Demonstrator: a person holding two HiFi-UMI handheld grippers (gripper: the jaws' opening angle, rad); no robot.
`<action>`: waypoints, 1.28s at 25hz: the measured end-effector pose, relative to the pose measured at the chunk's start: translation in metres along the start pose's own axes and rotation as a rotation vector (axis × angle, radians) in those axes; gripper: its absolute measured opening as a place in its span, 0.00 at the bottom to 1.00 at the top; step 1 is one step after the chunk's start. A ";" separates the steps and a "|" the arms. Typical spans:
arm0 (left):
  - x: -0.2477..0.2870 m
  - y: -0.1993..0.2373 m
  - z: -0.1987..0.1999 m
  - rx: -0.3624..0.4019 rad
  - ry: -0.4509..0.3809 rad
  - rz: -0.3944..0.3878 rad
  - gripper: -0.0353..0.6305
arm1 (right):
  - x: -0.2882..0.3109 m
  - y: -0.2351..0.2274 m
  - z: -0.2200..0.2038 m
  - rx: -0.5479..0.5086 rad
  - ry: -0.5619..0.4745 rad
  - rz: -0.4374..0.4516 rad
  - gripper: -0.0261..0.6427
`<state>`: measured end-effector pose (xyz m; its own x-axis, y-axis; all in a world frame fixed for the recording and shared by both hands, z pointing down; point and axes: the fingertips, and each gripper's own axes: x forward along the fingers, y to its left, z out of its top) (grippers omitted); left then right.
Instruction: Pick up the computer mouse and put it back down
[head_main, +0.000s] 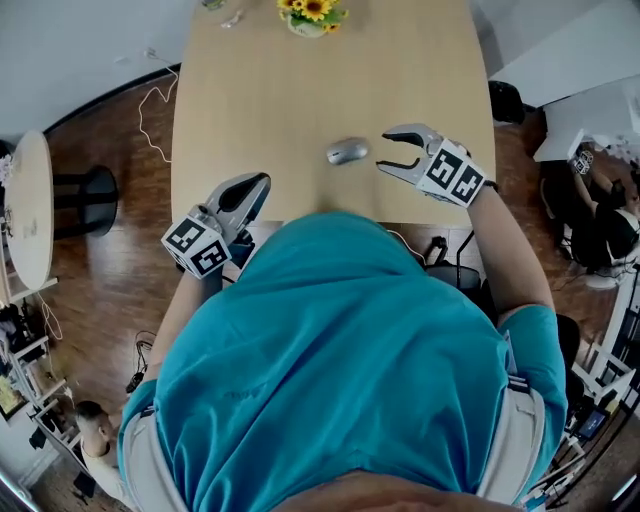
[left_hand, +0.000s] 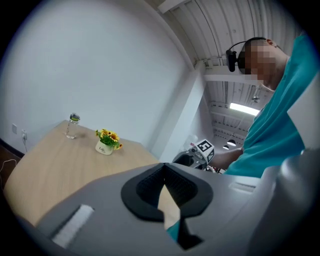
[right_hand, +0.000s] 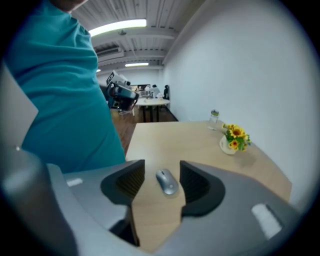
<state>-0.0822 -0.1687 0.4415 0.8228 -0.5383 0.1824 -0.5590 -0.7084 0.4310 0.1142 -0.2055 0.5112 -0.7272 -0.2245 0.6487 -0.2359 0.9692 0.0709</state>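
Observation:
A silver computer mouse (head_main: 347, 152) lies on the light wooden table (head_main: 250, 100), near its front edge. My right gripper (head_main: 383, 152) is just to the right of the mouse, with its jaws open and pointing at it. In the right gripper view the mouse (right_hand: 166, 181) shows in the gap between the two dark pads (right_hand: 131, 181), which do not touch it. My left gripper (head_main: 262, 183) hangs at the table's front edge, left of the mouse, shut on nothing. In the left gripper view its pads (left_hand: 150, 186) meet at the tips.
A small white pot of sunflowers (head_main: 312, 15) and a clear bottle (left_hand: 73, 125) stand at the table's far end. A round side table (head_main: 25, 210) and a white cable (head_main: 150, 110) are on the floor to the left. Desks and a seated person (head_main: 610, 220) are at the right.

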 end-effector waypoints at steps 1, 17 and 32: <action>0.000 0.005 0.001 0.000 0.001 -0.004 0.06 | 0.009 -0.002 0.000 -0.018 0.035 0.017 0.37; 0.001 0.069 -0.014 0.009 0.052 0.064 0.06 | 0.122 -0.034 -0.084 -0.255 0.494 0.231 0.54; 0.018 0.089 -0.058 -0.038 0.168 0.044 0.06 | 0.162 -0.025 -0.117 -0.314 0.563 0.267 0.54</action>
<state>-0.1112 -0.2154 0.5341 0.8051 -0.4824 0.3452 -0.5930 -0.6662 0.4521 0.0780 -0.2546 0.7031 -0.2696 0.0302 0.9625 0.1636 0.9864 0.0149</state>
